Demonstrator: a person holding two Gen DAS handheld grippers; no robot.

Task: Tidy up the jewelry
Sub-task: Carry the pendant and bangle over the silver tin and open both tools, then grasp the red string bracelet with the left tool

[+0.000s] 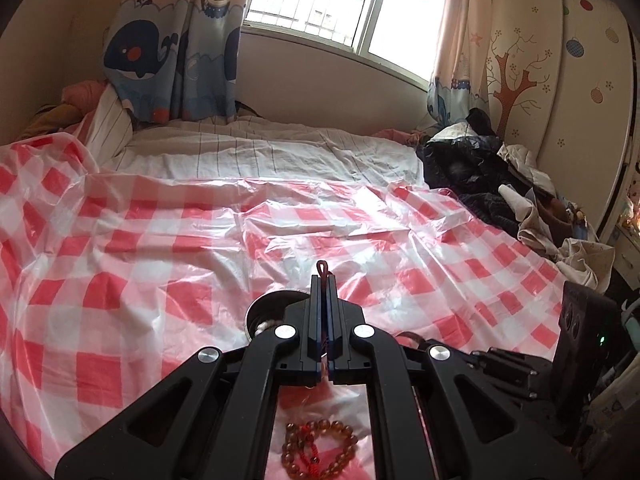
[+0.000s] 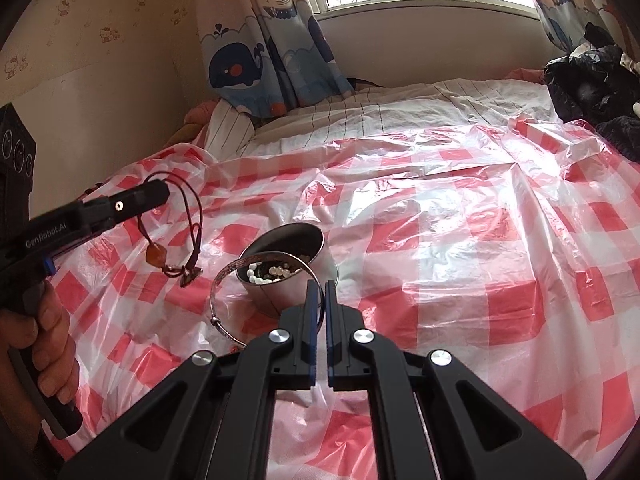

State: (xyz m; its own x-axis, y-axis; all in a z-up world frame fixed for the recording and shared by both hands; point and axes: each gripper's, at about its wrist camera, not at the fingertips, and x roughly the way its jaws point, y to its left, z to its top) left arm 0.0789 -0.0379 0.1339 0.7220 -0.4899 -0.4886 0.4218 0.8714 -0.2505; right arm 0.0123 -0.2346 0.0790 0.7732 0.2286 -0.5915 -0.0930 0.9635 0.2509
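The left gripper (image 1: 323, 280) has its jaws pressed together on a dark red cord necklace (image 2: 188, 216), whose small loop end pokes out past the fingertips in the left wrist view. In the right wrist view the cord hangs in a long loop below those jaws, carrying an amber-coloured pendant (image 2: 156, 255) and a small metal charm that rests on or just above the cover; contact cannot be confirmed. A hand (image 2: 48, 344) grips the left gripper's handle at the left edge. The right gripper (image 2: 319, 286) is clamped on a thin silver bangle (image 2: 224, 280), the band passing between the closed fingers and standing tilted against the near side of a round metal tin (image 2: 316, 256). The tin lies tipped toward the camera and holds white pearl beads (image 2: 256, 274) with darker pieces among them. Below the left gripper, an amber bead bracelet (image 1: 320, 448) with a red knotted cord lies flat on the red-and-white checked plastic sheet (image 2: 480, 240) spread over the bed. A striped white quilt (image 1: 260, 152) lies beyond the sheet, a heap of dark clothing (image 1: 472, 168) at the right, whale-print curtains (image 1: 168, 52) beside the window.
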